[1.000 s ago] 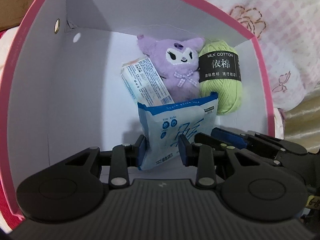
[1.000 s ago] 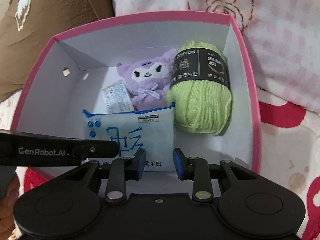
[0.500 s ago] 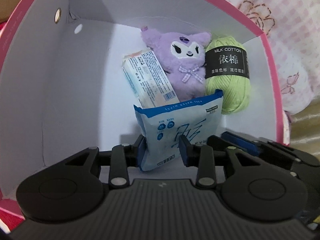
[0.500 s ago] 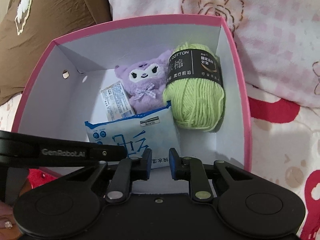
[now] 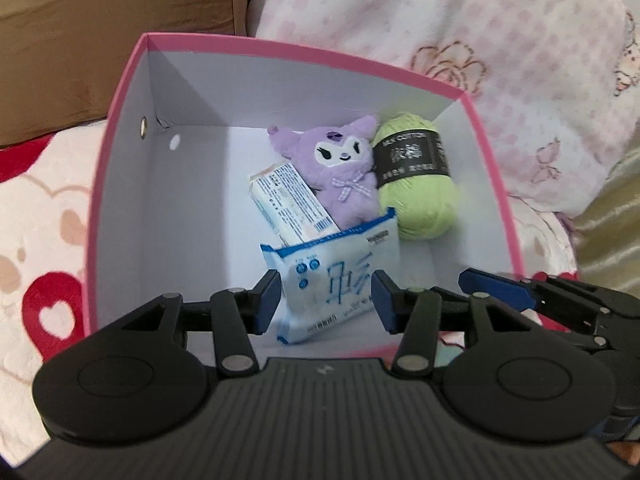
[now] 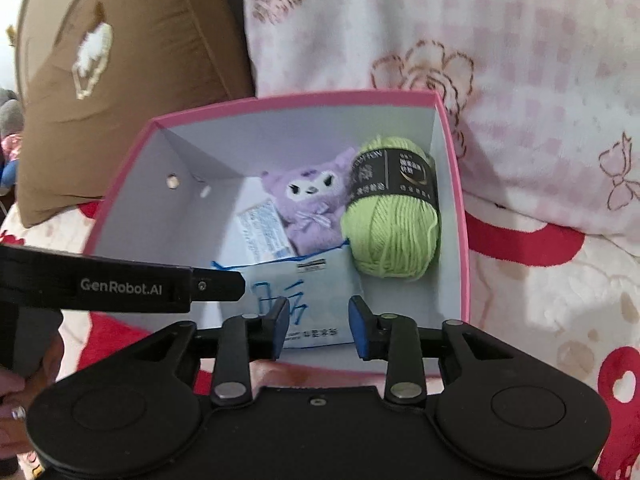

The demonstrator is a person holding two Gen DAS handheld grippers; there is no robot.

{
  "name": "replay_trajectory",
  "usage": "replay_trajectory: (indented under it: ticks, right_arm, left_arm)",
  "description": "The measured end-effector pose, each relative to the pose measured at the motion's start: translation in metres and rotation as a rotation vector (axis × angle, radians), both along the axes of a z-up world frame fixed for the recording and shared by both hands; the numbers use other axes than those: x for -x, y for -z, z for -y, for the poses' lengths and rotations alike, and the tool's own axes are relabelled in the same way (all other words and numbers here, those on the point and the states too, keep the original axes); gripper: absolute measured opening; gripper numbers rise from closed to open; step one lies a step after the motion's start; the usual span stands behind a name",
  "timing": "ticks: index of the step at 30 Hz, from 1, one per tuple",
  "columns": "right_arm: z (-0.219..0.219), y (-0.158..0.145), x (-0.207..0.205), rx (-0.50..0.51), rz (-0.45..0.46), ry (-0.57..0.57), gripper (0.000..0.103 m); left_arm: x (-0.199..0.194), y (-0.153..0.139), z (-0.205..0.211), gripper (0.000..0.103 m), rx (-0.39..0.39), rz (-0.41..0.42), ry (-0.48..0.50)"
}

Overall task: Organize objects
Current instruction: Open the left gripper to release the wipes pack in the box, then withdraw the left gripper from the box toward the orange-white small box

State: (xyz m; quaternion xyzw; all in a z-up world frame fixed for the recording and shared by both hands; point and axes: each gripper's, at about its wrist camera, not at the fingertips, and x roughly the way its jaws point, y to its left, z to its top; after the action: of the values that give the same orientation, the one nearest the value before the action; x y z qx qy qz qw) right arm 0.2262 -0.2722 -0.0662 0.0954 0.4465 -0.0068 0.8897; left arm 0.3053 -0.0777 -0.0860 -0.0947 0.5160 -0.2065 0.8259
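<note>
A pink box (image 5: 120,92) with white inside holds a purple plush (image 5: 340,172), a green yarn ball (image 5: 420,192), a small tissue pack (image 5: 290,204) and a blue-and-white wipes pack (image 5: 336,284). My left gripper (image 5: 326,304) is open above the box's near edge, its jaws apart on either side of the wipes pack, which lies in the box. My right gripper (image 6: 318,328) is open and empty, raised above the box (image 6: 456,184); the wipes pack (image 6: 304,300), plush (image 6: 308,208) and yarn (image 6: 394,220) show below it.
The box sits on a bed cover with red hearts (image 6: 560,320). A pink checked quilt (image 5: 480,40) lies behind and a brown pillow (image 6: 132,60) at the back left. The left gripper's arm (image 6: 120,284) crosses the right wrist view.
My left gripper has opened and let go of the wipes pack, then pulled back and up out of the box. My right gripper has also drawn back and its jaws have widened.
</note>
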Motion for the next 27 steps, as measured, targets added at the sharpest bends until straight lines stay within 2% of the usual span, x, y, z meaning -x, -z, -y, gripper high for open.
replay_trajectory:
  ticks: [5,8,12,14,16,19,27]
  right_arm:
    - [-0.011,-0.02,0.018,0.049,0.011,-0.048,0.048]
    - [-0.017,-0.03,0.028,0.046,0.026,-0.066,0.049]
    - [-0.027,-0.045,0.044,0.064,0.062,-0.082,0.055]
    - [-0.031,-0.05,0.052,0.063,0.081,-0.09,0.061]
    - [-0.033,-0.056,0.061,0.064,0.105,-0.09,0.077]
    - [-0.033,-0.064,0.071,0.046,0.129,-0.098,0.093]
    - [-0.043,-0.085,0.099,0.09,0.129,-0.161,0.094]
  left_arm:
    - [0.02,-0.024,-0.001,0.053,-0.051,0.031,0.018]
    - [0.031,-0.035,-0.007,0.053,-0.039,0.032,0.021]
    - [0.049,-0.052,-0.015,0.057,-0.062,0.039,0.024]
    - [0.06,-0.061,-0.018,0.059,-0.06,0.042,0.039]
    - [0.07,-0.07,-0.021,0.064,-0.056,0.05,0.041]
    - [0.086,-0.082,-0.025,0.069,-0.053,0.071,0.041]
    - [0.12,-0.101,-0.044,0.07,-0.061,0.086,0.026]
